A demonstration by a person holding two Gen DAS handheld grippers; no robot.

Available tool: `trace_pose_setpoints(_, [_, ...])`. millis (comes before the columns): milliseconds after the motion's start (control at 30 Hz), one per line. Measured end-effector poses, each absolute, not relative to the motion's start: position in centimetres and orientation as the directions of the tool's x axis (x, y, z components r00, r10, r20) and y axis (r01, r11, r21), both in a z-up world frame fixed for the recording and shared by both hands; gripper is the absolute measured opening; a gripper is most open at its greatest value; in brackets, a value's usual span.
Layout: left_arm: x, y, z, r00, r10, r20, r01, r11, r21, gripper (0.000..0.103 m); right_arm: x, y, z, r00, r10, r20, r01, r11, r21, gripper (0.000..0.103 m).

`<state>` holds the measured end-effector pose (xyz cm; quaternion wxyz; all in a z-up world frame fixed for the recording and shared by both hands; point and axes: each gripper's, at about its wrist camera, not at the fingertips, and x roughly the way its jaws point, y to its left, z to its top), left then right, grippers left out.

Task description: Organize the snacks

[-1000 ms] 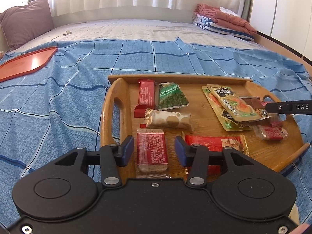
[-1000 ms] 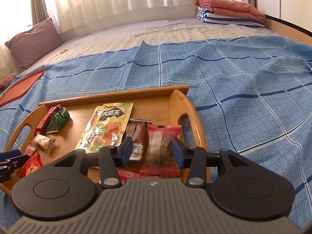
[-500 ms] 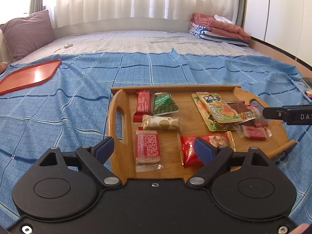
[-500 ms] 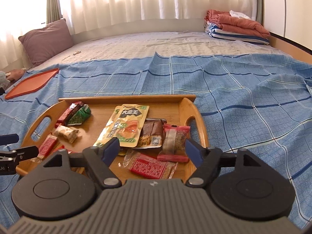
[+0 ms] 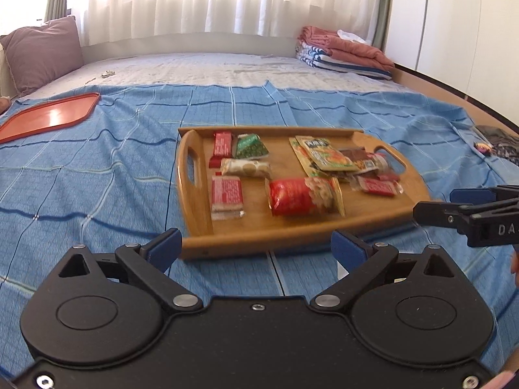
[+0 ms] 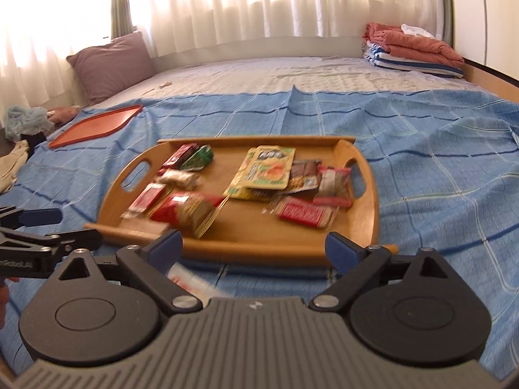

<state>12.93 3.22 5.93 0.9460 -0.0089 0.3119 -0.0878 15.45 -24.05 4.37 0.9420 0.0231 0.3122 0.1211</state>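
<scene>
We see wooden tray on blue bedspread, snacks spread inside: red peanut pack near front middle, green pea pack at back left, orange-green pouch at back right. Our left tool spread wide, gripping nothing, just short of tray's near rim. Our right tool likewise wide, unloaded (some blur). Red tray well apart, far left.

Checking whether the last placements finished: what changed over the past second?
Both grippers let go and pulled back off the wooden tray. The left gripper, earlier closed around the red-label cracker pack, is now open; the right gripper released the pink-edged snack and is open too. Both snacks stay on the tray; the other packets look unmoved.
</scene>
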Motion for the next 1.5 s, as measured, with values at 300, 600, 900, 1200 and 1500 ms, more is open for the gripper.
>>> trace_pose_setpoints(300, [9.5, 2.6, 4.9, 0.759, -0.196, -0.621, 0.175, 0.980, -0.096, 0.099, 9.2, -22.8, 4.1, 0.782, 0.253, -0.570, -0.260, 0.963, 0.071, 0.102])
trace_pose_setpoints(600, [8.1, 1.8, 4.9, 0.731, -0.240, -0.639, 0.202, 0.970, -0.134, 0.100, 3.6, -22.7, 3.2, 0.776, 0.240, -0.583, -0.293, 0.956, 0.003, 0.103])
trace_pose_setpoints(900, [8.8, -2.1, 4.3, 0.669, -0.295, -0.682, 0.250, 0.954, -0.168, 0.100, 1.6, -21.5, 0.3, 0.783, 0.230, -0.578, -0.232, 0.970, 0.073, 0.103])
trace_pose_setpoints(1200, [10.6, -5.6, 3.3, 0.610, -0.312, -0.728, 0.291, 0.943, -0.159, 0.100, 1.4, -20.5, -2.0, 0.803, 0.214, -0.556, -0.154, 0.976, 0.154, 0.101])
trace_pose_setpoints(1500, [13.0, -6.9, 2.3, 0.500, -0.344, -0.795, 0.323, 0.926, -0.197, 0.090, 0.4, -20.8, -2.1, 0.827, 0.230, -0.513, -0.145, 0.969, 0.201, 0.088])
